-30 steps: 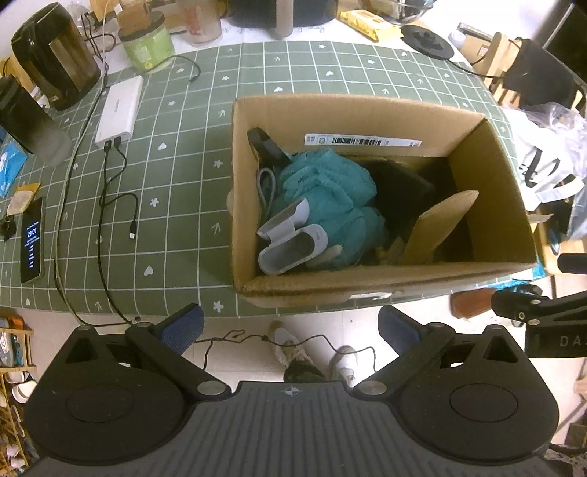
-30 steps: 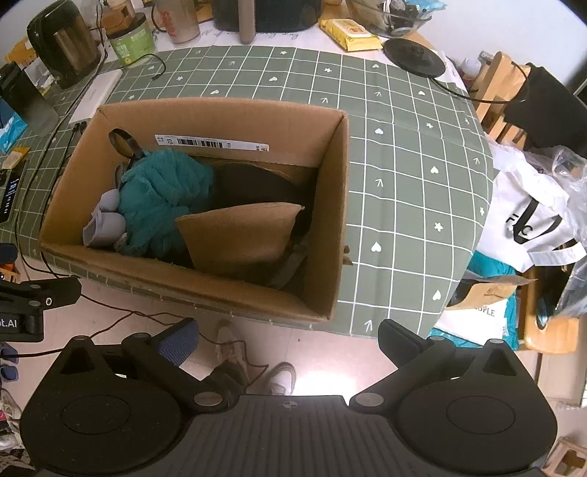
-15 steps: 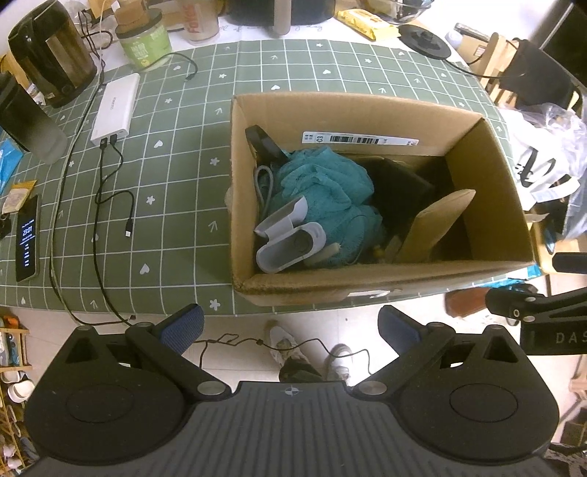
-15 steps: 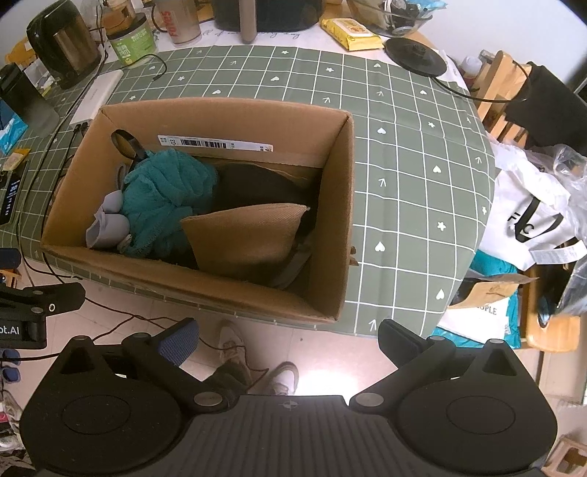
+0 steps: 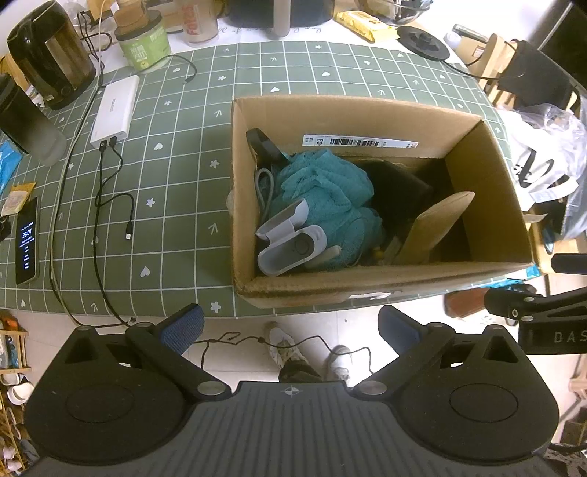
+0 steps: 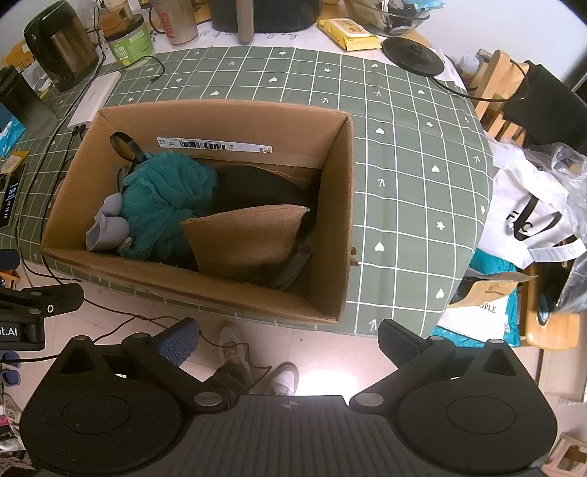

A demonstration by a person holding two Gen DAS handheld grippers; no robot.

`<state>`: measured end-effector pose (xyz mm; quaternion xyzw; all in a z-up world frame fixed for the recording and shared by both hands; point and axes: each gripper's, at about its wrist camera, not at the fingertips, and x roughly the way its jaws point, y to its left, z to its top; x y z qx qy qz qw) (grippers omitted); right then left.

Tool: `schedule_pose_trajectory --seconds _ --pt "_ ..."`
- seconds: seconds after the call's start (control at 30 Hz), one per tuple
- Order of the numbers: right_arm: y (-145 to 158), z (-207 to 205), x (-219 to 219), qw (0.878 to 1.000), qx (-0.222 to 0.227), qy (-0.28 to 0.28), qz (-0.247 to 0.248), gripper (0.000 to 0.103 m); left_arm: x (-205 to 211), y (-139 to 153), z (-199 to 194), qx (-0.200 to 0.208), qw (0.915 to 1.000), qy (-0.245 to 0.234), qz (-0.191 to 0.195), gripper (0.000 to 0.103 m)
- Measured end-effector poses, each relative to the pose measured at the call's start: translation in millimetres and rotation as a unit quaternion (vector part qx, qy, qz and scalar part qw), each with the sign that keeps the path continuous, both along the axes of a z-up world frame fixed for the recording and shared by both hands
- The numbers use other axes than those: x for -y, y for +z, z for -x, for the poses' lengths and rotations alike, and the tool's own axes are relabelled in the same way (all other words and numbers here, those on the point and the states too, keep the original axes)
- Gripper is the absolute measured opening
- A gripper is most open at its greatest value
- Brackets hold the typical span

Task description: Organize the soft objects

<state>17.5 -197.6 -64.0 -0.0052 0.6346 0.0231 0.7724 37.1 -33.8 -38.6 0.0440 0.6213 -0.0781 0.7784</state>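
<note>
Presently, cardboard box (image 5: 367,290) on green tablecloth (image 5: 176,176) holding teal towel (image 5: 323,190), grey device (image 5: 290,246), tan cushion (image 6: 249,238), dark fabric (image 6: 256,187), left gripper (image 5: 290,326) and right gripper (image 6: 288,335) both spread wide, empty, short of the box.

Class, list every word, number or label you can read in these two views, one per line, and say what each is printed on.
"03" beside a barcode: white label inside the cardboard box.
"DAS": black device at the left view's right edge.
"F C": white bag.
"OPLE", start hidden: paper bag.
".AI": black device at the right view's left edge.
Phone digits, green jar and cup print: too blurred.
</note>
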Motion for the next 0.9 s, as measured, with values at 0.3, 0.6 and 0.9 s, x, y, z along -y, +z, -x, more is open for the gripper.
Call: schedule_pose_trajectory --seconds 0.3,0.6,0.9 --pt "-0.2 -1.3 -1.3 1.000 -0.001 -0.001 0.000 0.103 -0.6 0.1 -2.1 0.001 1.0000 0.000 0.000 0.103" --pt "-0.4 -2.6 -2.2 1.000 -0.002 -0.002 0.000 0.103 -0.7 0.1 -2.3 0.001 1.0000 0.000 0.001 0.103" --pt "-0.6 -4.5 -3.4 1.000 -0.003 -0.002 0.001 0.103 -0.5 0.2 -2.3 0.001 1.0000 0.000 0.001 0.103"
